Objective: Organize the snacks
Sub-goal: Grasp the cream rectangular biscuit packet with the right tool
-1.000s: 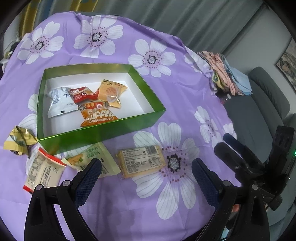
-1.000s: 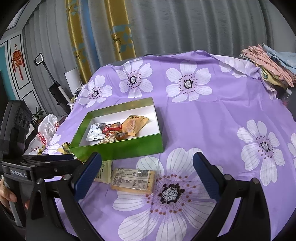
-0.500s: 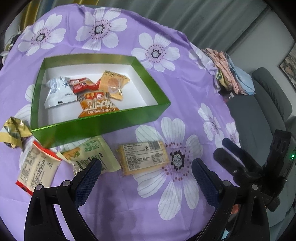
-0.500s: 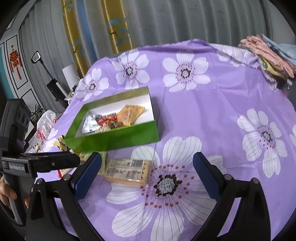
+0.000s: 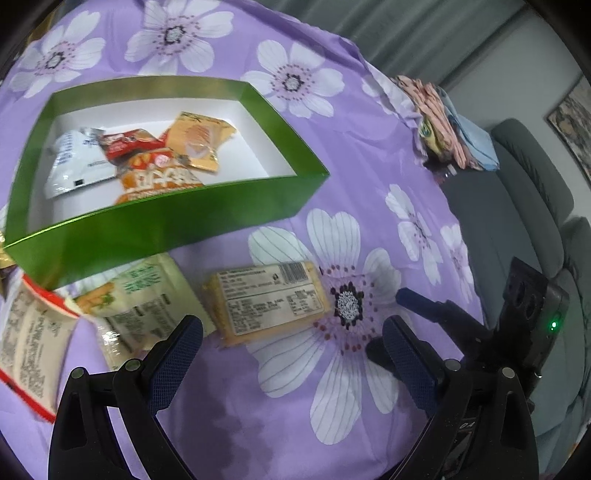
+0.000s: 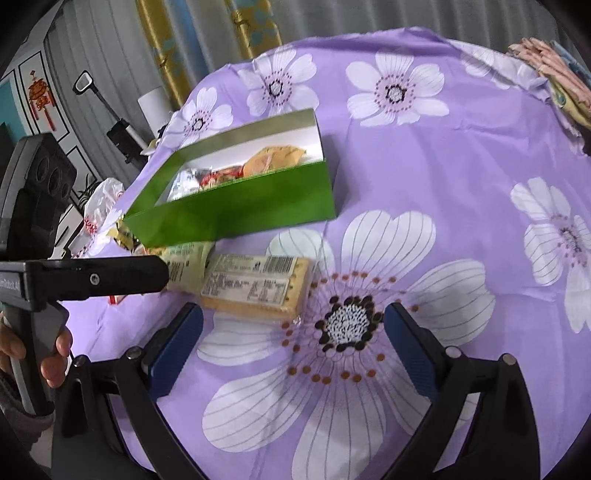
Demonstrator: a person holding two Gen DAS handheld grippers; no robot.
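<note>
Cracker pack [image 5: 267, 301] lies flat on the desk [image 5: 369, 147], long axis left-right.
It is near the green box [image 5: 166, 229]; a green packet [image 5: 147, 302] touches its left end. Both grippers [image 5: 291, 354] [image 6: 293, 343] are released, empty.

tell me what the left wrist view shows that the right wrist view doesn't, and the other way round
Only the left wrist view shows the red-edged white packet, the grey sofa, and all four snacks in the box, including the silver pouch.

Only the right wrist view shows the gold curtains, the white plastic bag and the hand holding the left gripper.

Both share the green box, the yellow cracker pack, the pale green packet and the folded cloths.
</note>
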